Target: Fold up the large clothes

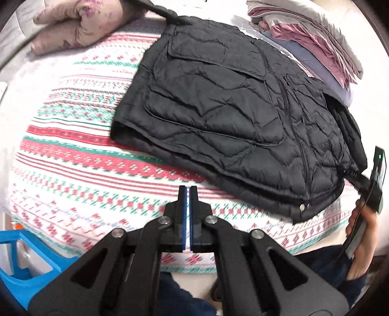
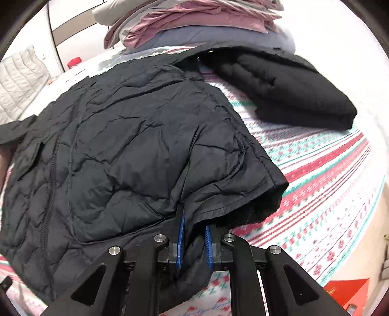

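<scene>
Two blue-padded fingers of the right gripper (image 2: 194,237) pinch a fold of the black quilted puffer jacket (image 2: 126,145) near its hem, the cloth bunched between the pads. The left gripper (image 1: 187,192) has its jaws pressed together with nothing between them, hovering over the red, green and white patterned bedcover (image 1: 85,155). That jacket lies spread across the bedcover, one sleeve (image 2: 287,90) stretched away toward the far side. Beyond it sits a stack of folded pink and grey clothes (image 2: 194,21). A pink floral cushion (image 1: 80,21) rests at the bedcover's far-left edge.
</scene>
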Action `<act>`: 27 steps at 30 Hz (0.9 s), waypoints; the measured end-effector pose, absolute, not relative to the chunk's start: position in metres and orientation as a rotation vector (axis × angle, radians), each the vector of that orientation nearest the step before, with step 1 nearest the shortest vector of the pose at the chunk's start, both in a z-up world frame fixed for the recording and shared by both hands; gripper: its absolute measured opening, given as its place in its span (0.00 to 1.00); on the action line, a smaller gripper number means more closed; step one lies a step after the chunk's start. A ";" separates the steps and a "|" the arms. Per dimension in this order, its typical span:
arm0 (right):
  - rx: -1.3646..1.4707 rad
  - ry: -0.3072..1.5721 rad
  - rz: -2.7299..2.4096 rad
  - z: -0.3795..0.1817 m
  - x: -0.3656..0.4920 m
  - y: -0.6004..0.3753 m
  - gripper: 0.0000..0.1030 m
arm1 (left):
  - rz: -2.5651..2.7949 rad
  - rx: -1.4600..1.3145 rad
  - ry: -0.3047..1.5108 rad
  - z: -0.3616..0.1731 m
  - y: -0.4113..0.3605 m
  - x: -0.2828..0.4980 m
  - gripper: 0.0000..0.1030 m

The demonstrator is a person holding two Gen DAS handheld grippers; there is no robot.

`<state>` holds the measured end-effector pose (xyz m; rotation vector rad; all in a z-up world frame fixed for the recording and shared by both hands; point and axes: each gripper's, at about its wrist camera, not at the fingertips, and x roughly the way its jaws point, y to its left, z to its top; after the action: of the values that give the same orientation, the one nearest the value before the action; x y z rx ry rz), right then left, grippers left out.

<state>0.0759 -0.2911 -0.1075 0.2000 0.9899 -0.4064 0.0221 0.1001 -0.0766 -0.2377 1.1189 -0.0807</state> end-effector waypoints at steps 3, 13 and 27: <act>0.196 1.009 -0.398 -0.108 0.074 -0.288 0.17 | -0.058 -0.234 1.104 -0.068 0.113 0.008 0.13; 0.204 0.620 -0.350 -0.044 0.017 -0.259 0.89 | -0.039 -0.078 0.875 0.015 0.044 0.042 0.62; 0.066 0.690 -0.404 -0.061 0.060 -0.260 0.89 | -0.100 -0.087 0.920 -0.041 -0.064 0.194 0.91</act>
<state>0.0602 -0.2601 -0.0607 0.0657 0.6905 -0.4037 0.1935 -0.0643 -0.0407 -0.0869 0.9196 -0.0997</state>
